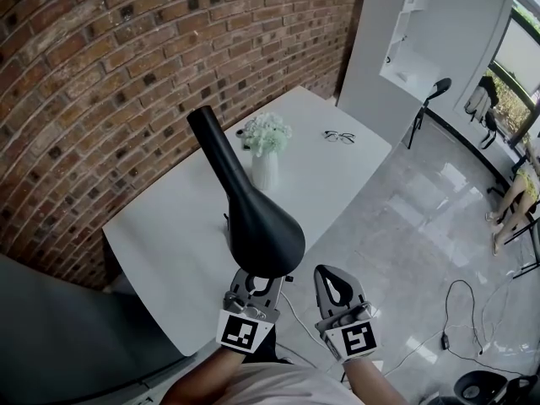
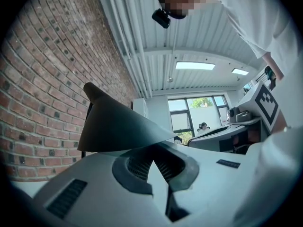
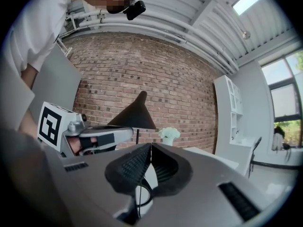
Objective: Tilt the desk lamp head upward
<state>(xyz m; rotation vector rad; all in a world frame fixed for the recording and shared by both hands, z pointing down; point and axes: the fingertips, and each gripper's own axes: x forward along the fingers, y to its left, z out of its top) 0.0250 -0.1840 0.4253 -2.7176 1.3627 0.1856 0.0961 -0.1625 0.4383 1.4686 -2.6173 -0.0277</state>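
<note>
We hold the left tongs [image 1: 258, 285] up under the wide open end of the black desk lamp head [image 1: 251, 205]. In the left gripper view these tongs [image 2: 154, 149] are closed, tip against tip, with the lower rim of the lamp head [image 2: 120, 126] lying right over the tips. We cannot tell whether the rim is touching them or only crossing in front.

The lamp head stands over the near part of the white bench [image 1: 164, 256]. Its narrow end slants up and away toward the brick wall [image 1: 101, 74], and its broad mouth faces us.

The right tongs [image 1: 329, 273] hang just beside the left, off the bench edge over the pale floor [image 1: 422, 218]. They are also closed and have hold of nothing, as the right gripper view [image 3: 150, 146] shows.

Farther back on the bench stand a white vase of white flowers [image 1: 264, 152] and, well apart from it, a pair of glasses [image 1: 339, 137].
</note>
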